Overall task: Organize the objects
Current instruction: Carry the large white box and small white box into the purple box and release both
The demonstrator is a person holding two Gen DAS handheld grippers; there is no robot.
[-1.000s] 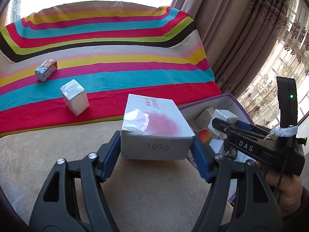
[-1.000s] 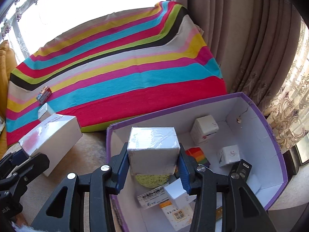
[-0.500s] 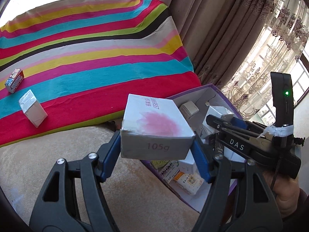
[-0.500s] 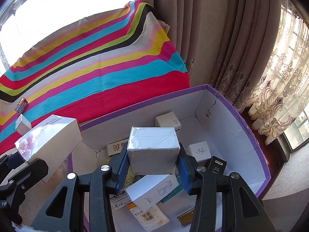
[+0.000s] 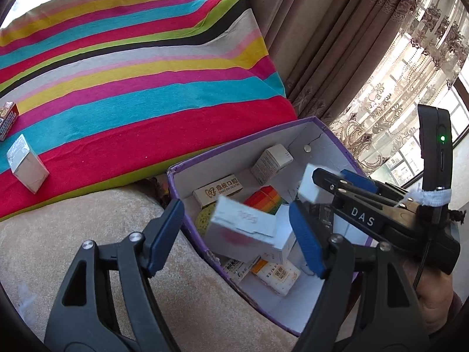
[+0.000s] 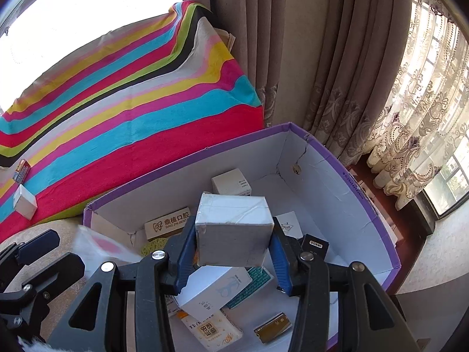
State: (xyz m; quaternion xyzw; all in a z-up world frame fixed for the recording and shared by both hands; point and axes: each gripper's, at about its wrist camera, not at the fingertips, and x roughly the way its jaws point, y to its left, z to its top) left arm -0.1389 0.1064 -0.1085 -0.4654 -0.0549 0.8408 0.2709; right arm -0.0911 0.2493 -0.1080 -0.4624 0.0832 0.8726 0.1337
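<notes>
A white carton with a pink blotch [image 5: 243, 231] shows blurred between the fingers of my left gripper [image 5: 234, 205], over the purple-rimmed cardboard box [image 5: 322, 123]. The jaws are opening and neither blue pad touches the carton, which tips down into the box. My right gripper [image 6: 233, 221] hangs over the same box [image 6: 181, 170] with a grey-white cube carton [image 6: 231, 234] between its pads. Its jaws are opening too, though both pads still appear to touch the cube. The pink-blotch carton [image 6: 99, 246] is a blur at the lower left of the right wrist view.
Several small cartons lie inside the purple-rimmed box. On the striped blanket to the left stand a silvery white carton [image 5: 26, 167] and a small red packet [image 5: 7, 120]. Beige upholstery lies in front, and curtains hang behind and to the right.
Both grippers swung right from the cushion and blanket to above the purple-rimmed box. The left jaws spread and the pink-blotch carton slipped out, dropping downward. The right gripper still carries the cube.
</notes>
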